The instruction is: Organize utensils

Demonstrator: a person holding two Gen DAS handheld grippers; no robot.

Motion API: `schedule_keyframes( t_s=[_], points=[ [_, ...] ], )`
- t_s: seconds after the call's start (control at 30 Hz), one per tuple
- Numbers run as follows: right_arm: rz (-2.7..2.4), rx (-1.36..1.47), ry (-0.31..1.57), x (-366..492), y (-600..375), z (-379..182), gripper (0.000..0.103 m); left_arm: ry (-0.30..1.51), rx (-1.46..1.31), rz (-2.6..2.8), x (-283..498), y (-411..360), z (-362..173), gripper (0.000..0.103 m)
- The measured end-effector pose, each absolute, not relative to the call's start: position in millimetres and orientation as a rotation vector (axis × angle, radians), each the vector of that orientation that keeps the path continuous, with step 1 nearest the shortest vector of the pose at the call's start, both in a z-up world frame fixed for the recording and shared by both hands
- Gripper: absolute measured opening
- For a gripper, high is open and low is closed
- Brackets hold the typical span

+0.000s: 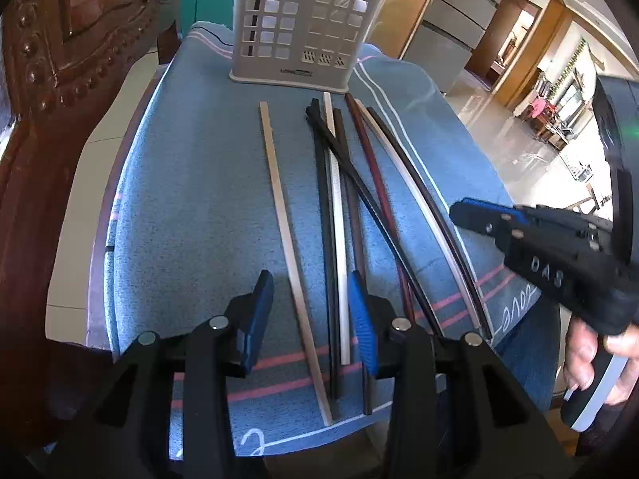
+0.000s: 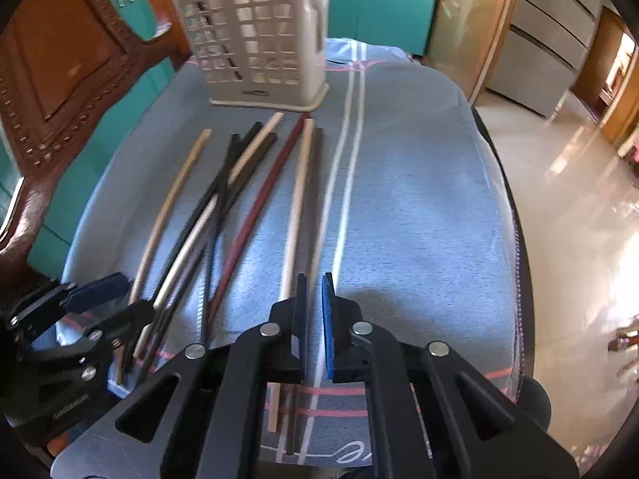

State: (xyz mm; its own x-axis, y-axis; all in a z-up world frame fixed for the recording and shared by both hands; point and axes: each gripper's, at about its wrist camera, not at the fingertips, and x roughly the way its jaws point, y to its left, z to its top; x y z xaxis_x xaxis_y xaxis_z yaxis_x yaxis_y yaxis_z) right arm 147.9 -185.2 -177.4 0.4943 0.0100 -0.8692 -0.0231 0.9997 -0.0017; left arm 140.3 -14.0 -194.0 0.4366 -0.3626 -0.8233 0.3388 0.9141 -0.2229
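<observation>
Several chopsticks lie side by side on a blue-grey cloth (image 1: pixel 191 199), pointing at a white perforated utensil holder (image 1: pixel 303 20) (image 2: pixel 259 44) at the far end. My left gripper (image 1: pixel 309 311) (image 2: pixel 120 301) is open low over the near ends. A light wood chopstick (image 1: pixel 287 239) (image 2: pixel 167 215) lies on the cloth between its jaws, and a white one (image 1: pixel 337 199) sits by the right pad. My right gripper (image 2: pixel 314 315) (image 1: pixel 471 215) is shut with nothing between its pads. It hovers over a beige chopstick (image 2: pixel 297 207) and a dark brown one (image 2: pixel 315 199). A dark red chopstick (image 2: pixel 255 215) lies to their left.
A carved wooden chair (image 1: pixel 48 80) stands close on the left. The cloth's right edge (image 2: pixel 515 239) drops to a shiny tiled floor (image 2: pixel 579 199). Teal cabinets (image 2: pixel 379 0) stand behind the holder. A hand (image 1: pixel 591 355) grips the right tool's handle.
</observation>
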Motion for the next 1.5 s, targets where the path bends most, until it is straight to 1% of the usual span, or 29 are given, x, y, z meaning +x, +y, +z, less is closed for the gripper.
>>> schedule_keyframes(
  t_s=[0.13,0.2,0.43,0.47,0.67,0.73,0.93,1.07,1.1,1.13,1.17,1.2,1.23,1.37,1.4,1.43,1.5],
  points=[
    [-0.038,0.047,1.088,153,-194,-183,0.008,1.036,-0.024,-0.465,138,-10,-193,0.041],
    [-0.058,0.037,1.093,154,-192,-185,0.008,1.034,-0.016,-0.474,136,-9,-192,0.047],
    [-0.083,0.030,1.116,151,-176,-191,0.010,1.034,0.005,-0.513,134,-7,-192,0.047],
    [-0.082,0.027,1.121,152,-174,-193,0.010,1.034,0.009,-0.523,134,-7,-192,0.048],
    [-0.082,0.009,1.126,150,-165,-195,0.015,1.031,0.026,-0.537,136,-5,-193,0.049],
    [-0.079,0.007,1.127,147,-164,-195,0.020,1.033,0.018,-0.530,138,-3,-193,0.049],
    [-0.077,0.011,1.126,143,-165,-196,0.024,1.035,0.011,-0.520,139,1,-193,0.049],
    [-0.076,0.016,1.092,142,-171,-193,0.025,1.035,0.013,-0.512,137,-2,-193,0.052],
    [-0.073,0.015,1.083,143,-171,-192,0.026,1.033,0.013,-0.511,136,-2,-193,0.052],
    [-0.062,0.015,1.078,144,-172,-190,0.031,1.031,0.014,-0.509,136,-2,-193,0.052],
    [-0.045,0.018,1.074,145,-171,-188,0.034,1.029,0.013,-0.505,136,-2,-192,0.052],
    [-0.022,0.023,1.069,148,-170,-186,0.039,1.029,0.010,-0.500,136,-1,-191,0.052],
    [-0.010,0.025,1.069,151,-169,-186,0.042,1.030,0.006,-0.500,136,0,-190,0.052],
    [-0.006,0.002,1.092,164,-165,-194,0.042,1.022,0.012,-0.491,139,0,-187,0.052],
    [0.003,0.011,1.099,166,-164,-197,0.035,1.020,0.014,-0.488,139,0,-186,0.052],
    [0.009,0.022,1.100,167,-165,-199,0.021,1.019,0.016,-0.484,140,-1,-185,0.052],
    [0.000,0.020,1.093,171,-164,-201,0.013,1.020,0.021,-0.478,142,-2,-185,0.052]
  ],
)
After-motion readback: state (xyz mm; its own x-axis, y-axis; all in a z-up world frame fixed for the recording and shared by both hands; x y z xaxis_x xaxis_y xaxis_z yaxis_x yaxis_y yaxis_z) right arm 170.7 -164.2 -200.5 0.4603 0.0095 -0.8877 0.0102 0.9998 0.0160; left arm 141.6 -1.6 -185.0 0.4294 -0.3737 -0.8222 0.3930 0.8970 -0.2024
